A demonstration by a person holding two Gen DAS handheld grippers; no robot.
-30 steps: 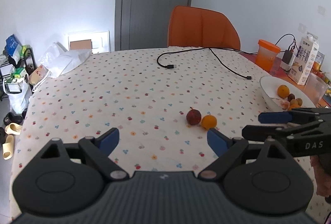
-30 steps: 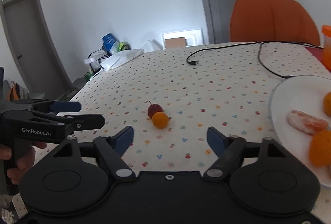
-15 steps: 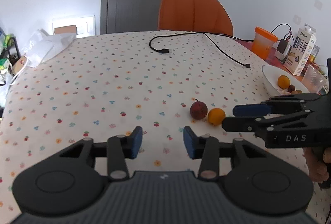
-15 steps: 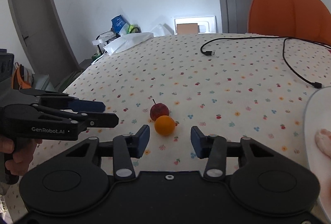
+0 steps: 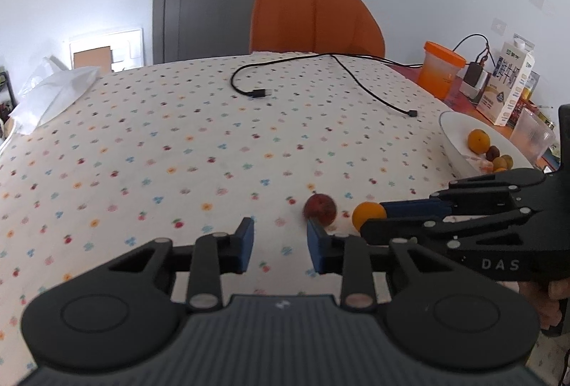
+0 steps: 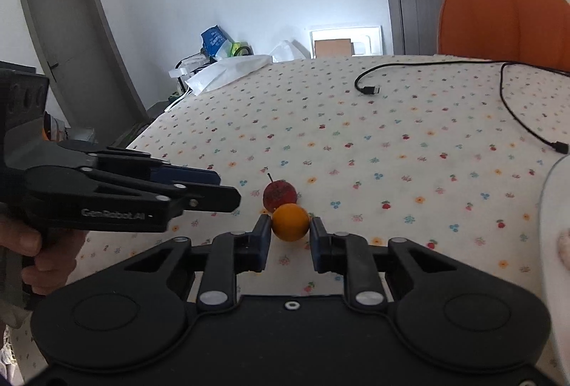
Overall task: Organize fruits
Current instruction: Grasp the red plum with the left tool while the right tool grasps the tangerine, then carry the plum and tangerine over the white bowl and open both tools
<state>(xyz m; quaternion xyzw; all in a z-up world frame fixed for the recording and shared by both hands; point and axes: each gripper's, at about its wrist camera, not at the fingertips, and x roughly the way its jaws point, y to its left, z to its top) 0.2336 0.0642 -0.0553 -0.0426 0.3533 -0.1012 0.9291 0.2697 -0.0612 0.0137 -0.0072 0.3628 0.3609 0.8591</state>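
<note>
1. A small orange (image 6: 290,222) lies on the dotted tablecloth (image 6: 392,144), touching a red, stemmed fruit (image 6: 279,194) just behind it. Both sit near the table's front, left of the plate.
2. Right gripper (image 6: 289,236): its jaws have just been closing and now pinch the orange, one blue pad against each side. The orange rests on the cloth.
3. In the left wrist view the same orange (image 5: 368,213) shows at the tip of the right gripper (image 5: 386,217), with the red fruit (image 5: 320,209) beside it.
4. Left gripper (image 5: 280,249): its jaws have just been closing and stand narrowed with a gap, nothing between the pads. Its right fingertip (image 5: 315,240) is just in front of the red fruit; contact cannot be told.
5. White plate (image 5: 454,136) at the table's right edge holds a larger orange (image 5: 478,141), a small dark fruit (image 5: 493,152), two small orange fruits (image 5: 502,162) and a pale peeled piece.
6. Beyond the plate: a clear cup (image 5: 532,138), a carton (image 5: 507,83), an orange-lidded tub (image 5: 440,71).
7. A black cable (image 5: 320,76) crosses the far cloth; a white plastic bag (image 5: 53,90) lies at the left corner.
</note>
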